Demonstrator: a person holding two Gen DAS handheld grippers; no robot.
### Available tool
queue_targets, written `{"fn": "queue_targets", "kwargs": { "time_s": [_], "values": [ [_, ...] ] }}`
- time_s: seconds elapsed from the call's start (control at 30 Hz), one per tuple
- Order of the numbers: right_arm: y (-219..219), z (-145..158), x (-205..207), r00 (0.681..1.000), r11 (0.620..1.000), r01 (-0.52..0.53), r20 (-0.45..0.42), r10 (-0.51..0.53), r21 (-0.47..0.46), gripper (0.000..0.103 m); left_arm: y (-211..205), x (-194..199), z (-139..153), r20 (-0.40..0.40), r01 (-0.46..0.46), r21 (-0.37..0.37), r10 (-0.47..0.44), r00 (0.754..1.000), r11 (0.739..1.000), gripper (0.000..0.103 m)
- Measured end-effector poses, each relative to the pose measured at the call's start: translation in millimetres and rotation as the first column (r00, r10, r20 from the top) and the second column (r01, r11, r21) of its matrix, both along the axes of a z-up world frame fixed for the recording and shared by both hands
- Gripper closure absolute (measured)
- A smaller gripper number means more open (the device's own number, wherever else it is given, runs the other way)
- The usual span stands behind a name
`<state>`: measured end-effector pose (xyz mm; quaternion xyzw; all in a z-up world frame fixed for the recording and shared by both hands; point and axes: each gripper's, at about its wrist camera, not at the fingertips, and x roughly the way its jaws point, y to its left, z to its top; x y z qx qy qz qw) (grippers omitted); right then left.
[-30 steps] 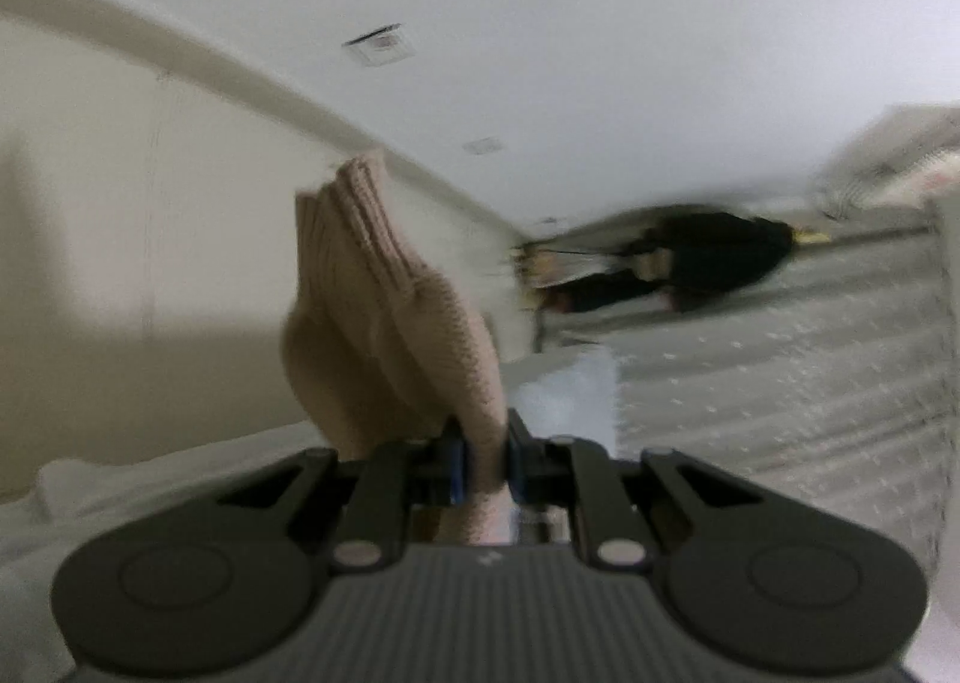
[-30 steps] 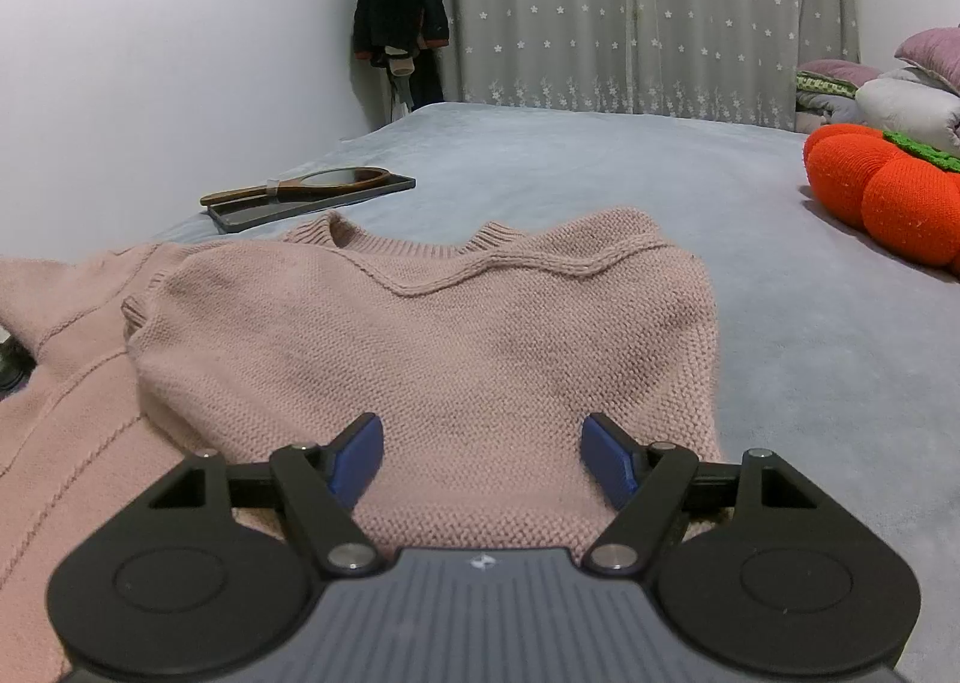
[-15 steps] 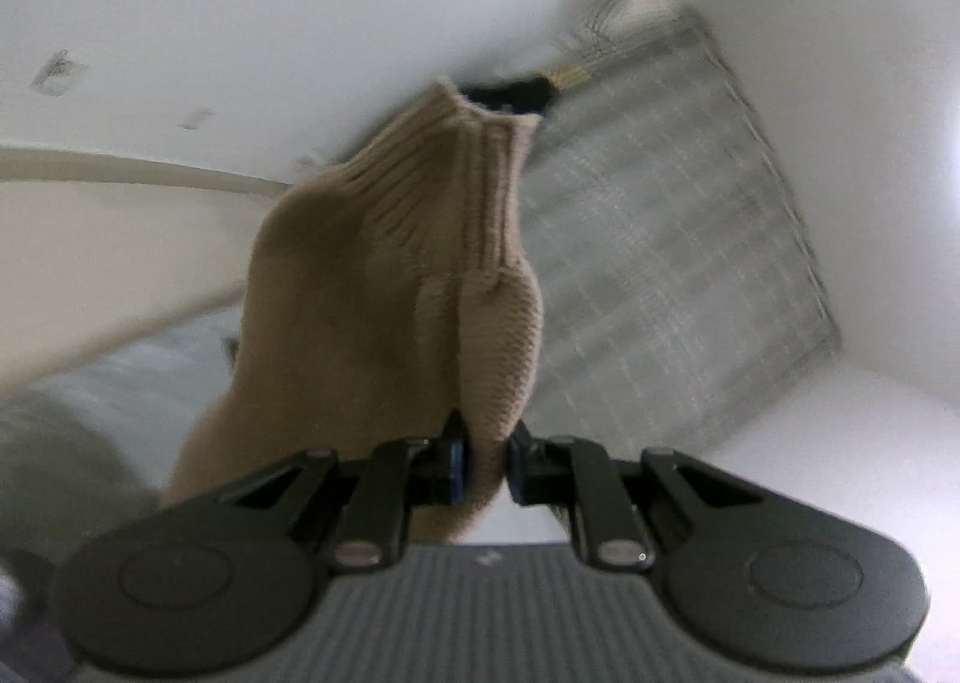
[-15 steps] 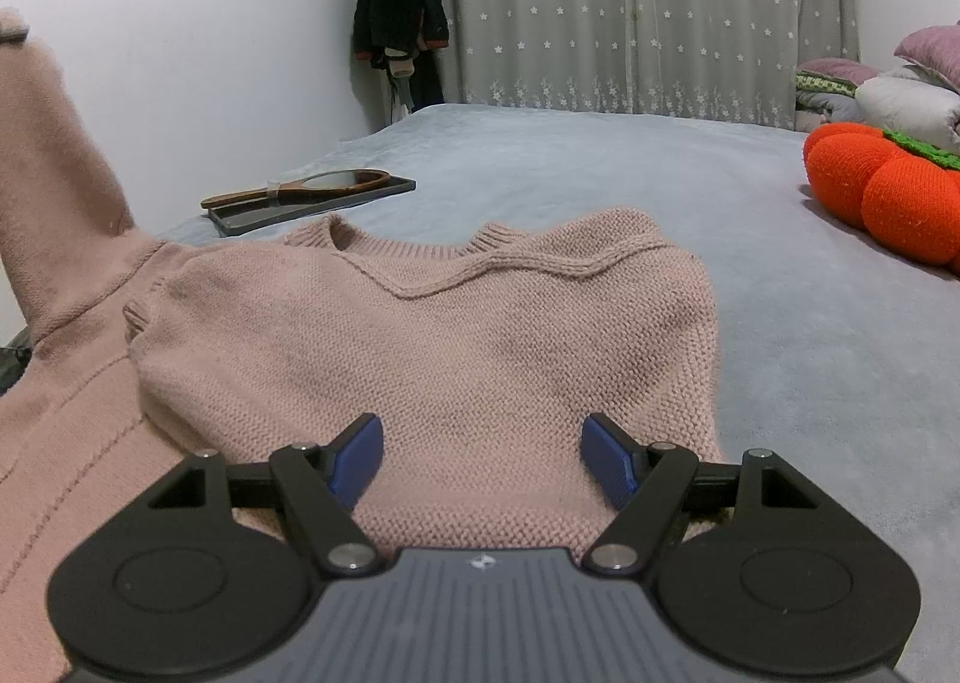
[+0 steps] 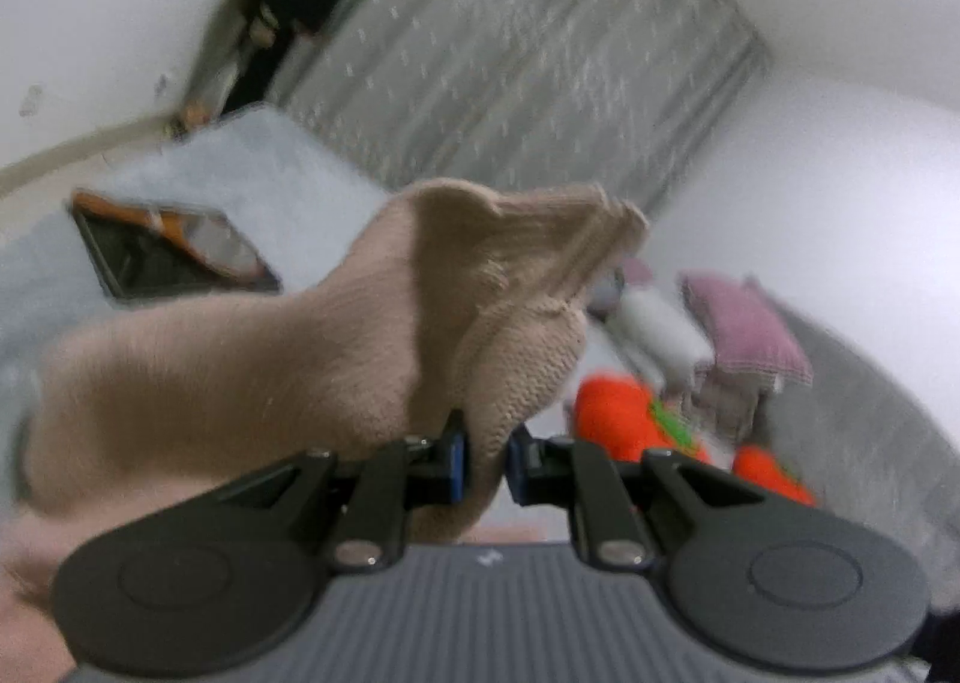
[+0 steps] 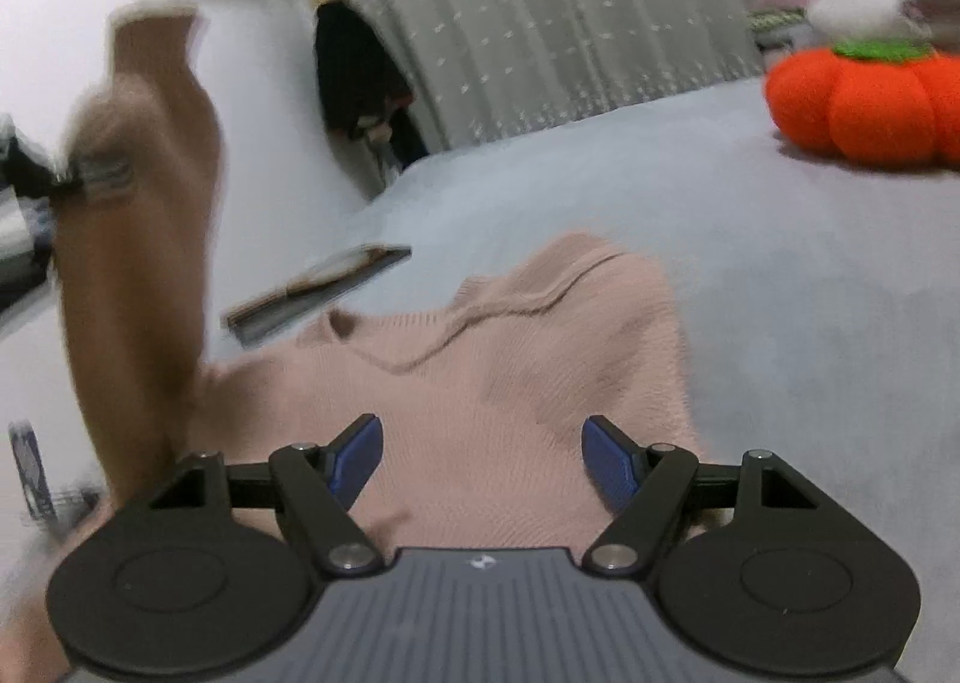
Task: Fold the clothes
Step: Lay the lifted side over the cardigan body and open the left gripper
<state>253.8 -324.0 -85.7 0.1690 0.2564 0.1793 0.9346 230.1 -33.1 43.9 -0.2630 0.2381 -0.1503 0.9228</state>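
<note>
While left gripper [image 5: 485, 464] pinches sleeve [image 5: 336, 359] aloft, thin bite on loose knit could slip, sleeve dropping crooked. Right gripper [image 6: 482, 458] wide, empty, over sweater [image 6: 510, 383] flat on bed [image 6: 810, 275]; nothing pins body, tug may shift it. Tray [image 6: 318, 293] beyond: snag risk.

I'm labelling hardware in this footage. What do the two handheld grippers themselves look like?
Both match: the left gripper and right gripper have a ribbed dark grey body with a small pale logo, black linkage arms with silver pins, round black discs at each side, and blue fingertip pads. No cables or sleeves show.
</note>
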Motion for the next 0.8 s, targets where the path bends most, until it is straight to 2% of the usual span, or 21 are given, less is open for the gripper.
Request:
{"fn": "queue_targets", "kwargs": {
  "time_s": [0.07, 0.17, 0.23, 0.3, 0.4, 0.5, 0.6, 0.7, 0.73, 0.77, 0.8],
  "values": [
    [-14, 0, 1, 1.0, 0.996, 0.028, -0.013, -0.027, 0.088, 0.028, -19, 10, -26, -0.075, 0.091, 0.047, -0.088, 0.993, 0.995, 0.083],
    [-38, -3, 2, 0.997, 0.971, 0.068, -0.045, -0.059, 0.229, 0.028, -45, 12, -55, -0.176, 0.243, 0.124, -0.219, 0.96, 0.962, 0.072],
    [-52, -8, 4, 0.995, 0.944, 0.083, -0.074, -0.063, 0.319, 0.028, -51, 2, -61, -0.155, 0.299, 0.16, -0.275, 0.949, 0.941, 0.064],
    [-61, -10, 3, 0.994, 0.92, 0.097, -0.088, -0.068, 0.379, 0.028, -49, -12, -60, -0.127, 0.348, 0.164, -0.33, 0.936, 0.923, 0.059],
    [-68, -9, 1, 0.993, 0.903, 0.11, -0.087, -0.081, 0.415, 0.028, -28, -23, -54, -0.07, 0.348, 0.184, -0.341, 0.938, 0.919, 0.054],
    [-64, -5, -1, 0.994, 0.911, 0.109, -0.071, -0.088, 0.398, 0.03, -9, -23, -47, -0.029, 0.29, 0.206, -0.291, 0.956, 0.934, 0.053],
    [-49, -2, 2, 0.996, 0.934, 0.084, -0.058, -0.068, 0.347, 0.041, 6, -12, -38, 0.014, 0.217, 0.242, -0.227, 0.974, 0.946, 0.056],
    [-23, -2, 10, 0.998, 0.97, 0.039, -0.058, -0.025, 0.242, 0.053, 12, 3, -39, 0.04, 0.163, 0.291, -0.182, 0.983, 0.943, 0.059],
    [-14, 0, 11, 0.999, 0.983, 0.033, -0.045, -0.026, 0.179, 0.066, 13, 7, -43, 0.041, 0.153, 0.297, -0.172, 0.984, 0.943, 0.063],
    [-6, 2, 10, 0.999, 0.993, 0.03, -0.028, -0.027, 0.117, 0.091, 13, 9, -45, 0.042, 0.143, 0.3, -0.163, 0.986, 0.943, 0.065],
    [-3, 5, 9, 1.0, 0.996, 0.025, -0.016, -0.024, 0.089, 0.091, 14, 11, -46, 0.043, 0.133, 0.303, -0.153, 0.987, 0.944, 0.066]
  ]
}}
